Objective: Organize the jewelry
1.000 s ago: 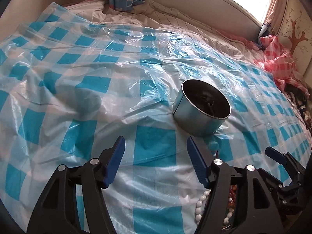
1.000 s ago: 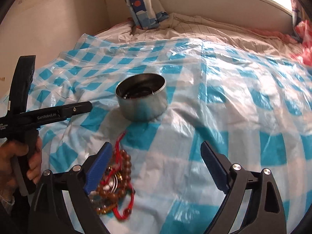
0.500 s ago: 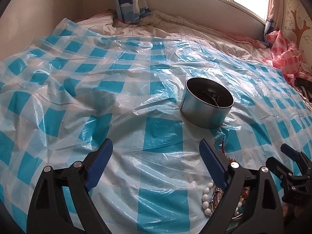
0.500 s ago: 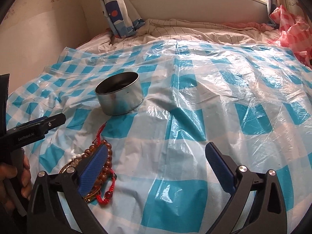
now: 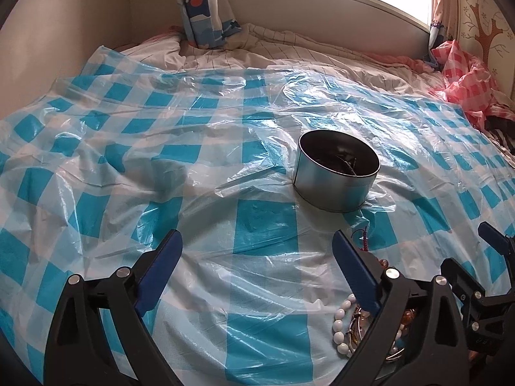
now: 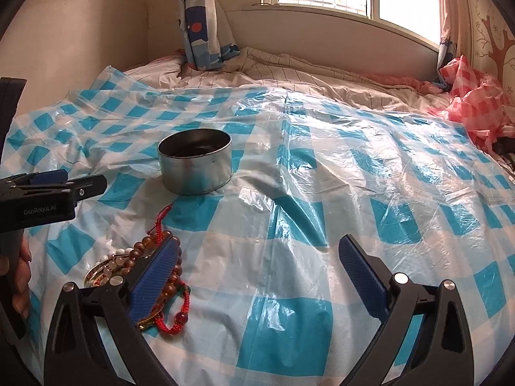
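A round metal tin (image 5: 334,175) stands open on a blue-and-white checked plastic sheet (image 5: 264,234); dark jewelry lies inside it. It also shows in the right wrist view (image 6: 195,165). A pile of bracelets (image 6: 145,267), with brown beads, white beads and red cord, lies in front of the tin. In the left wrist view the pile (image 5: 349,325) is partly hidden behind my right-hand finger. My left gripper (image 5: 256,268) is open and empty above the sheet. My right gripper (image 6: 260,273) is open and empty, its left finger over the pile.
The sheet covers a bed with a striped quilt (image 6: 289,70) at the back. A blue patterned curtain (image 5: 201,9) hangs at the far wall. Crumpled red checked plastic (image 6: 473,103) lies at the far right. A window sill runs behind the bed.
Both grippers have pulled back and tilted up, so the tin looks farther away and more of the room shows. The left jaws have opened wider. The tin and bracelets have not moved.
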`<state>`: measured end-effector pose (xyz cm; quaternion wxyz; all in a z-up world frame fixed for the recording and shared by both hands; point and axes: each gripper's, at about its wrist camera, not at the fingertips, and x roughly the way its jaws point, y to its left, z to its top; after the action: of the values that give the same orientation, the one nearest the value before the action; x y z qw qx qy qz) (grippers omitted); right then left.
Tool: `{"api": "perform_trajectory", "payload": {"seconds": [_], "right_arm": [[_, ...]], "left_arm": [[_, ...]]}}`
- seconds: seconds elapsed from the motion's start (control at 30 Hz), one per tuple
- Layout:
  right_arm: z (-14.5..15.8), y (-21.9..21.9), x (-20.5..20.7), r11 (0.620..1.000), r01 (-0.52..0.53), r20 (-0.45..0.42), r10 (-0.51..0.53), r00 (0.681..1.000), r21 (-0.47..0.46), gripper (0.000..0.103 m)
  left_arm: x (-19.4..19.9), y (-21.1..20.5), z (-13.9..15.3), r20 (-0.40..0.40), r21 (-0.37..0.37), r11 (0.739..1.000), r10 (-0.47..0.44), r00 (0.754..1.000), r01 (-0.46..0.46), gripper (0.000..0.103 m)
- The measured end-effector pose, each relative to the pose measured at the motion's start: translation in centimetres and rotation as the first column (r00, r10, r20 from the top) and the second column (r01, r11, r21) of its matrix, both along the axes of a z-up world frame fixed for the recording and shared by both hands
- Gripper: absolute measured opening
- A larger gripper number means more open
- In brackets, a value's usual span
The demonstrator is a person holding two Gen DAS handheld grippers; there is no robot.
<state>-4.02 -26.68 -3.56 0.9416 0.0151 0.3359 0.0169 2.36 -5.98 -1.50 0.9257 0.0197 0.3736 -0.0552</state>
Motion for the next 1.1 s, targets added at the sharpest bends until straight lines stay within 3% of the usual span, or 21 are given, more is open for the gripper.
{"api": "perform_trajectory", "payload": {"seconds": [0.4, 0.67, 0.83, 0.97, 1.1], "right_arm": [[-0.3, -0.4, 0.4, 1.000, 0.019, -0.025, -0.019, 1.000, 0.013, 0.096], [-0.5, -1.0, 0.4, 0.998, 0.041, -0.031, -0.040, 0.999, 0.037, 0.096], [-0.5, -1.3, 0.5, 0.998, 0.041, -0.036, -0.039, 0.999, 0.056, 0.096], [-0.3, -0.3, 1.2, 0.998, -0.035, -0.060, 0.039, 0.997, 0.056, 0.096], [0.6, 1.5, 3.5, 0.981, -0.171, -0.100, 0.180, 0.979, 0.092, 0.096]], "left_arm": [[0.0, -0.7, -0.2, -0.018, 0.021, 0.999, -0.032, 0.999, 0.032, 0.093], [0.5, -0.1, -0.9, -0.071, -0.097, 0.991, -0.096, 0.993, 0.089, 0.093], [0.1, -1.7, -1.1, -0.065, -0.036, 0.989, -0.144, 0.987, 0.142, 0.093], [0.7, -0.1, -1.3, -0.081, -0.029, 0.999, -0.043, 0.996, 0.041, 0.093], [1.4, 4.1, -0.7, -0.078, -0.129, 0.984, 0.116, 0.990, -0.125, 0.093]]}}
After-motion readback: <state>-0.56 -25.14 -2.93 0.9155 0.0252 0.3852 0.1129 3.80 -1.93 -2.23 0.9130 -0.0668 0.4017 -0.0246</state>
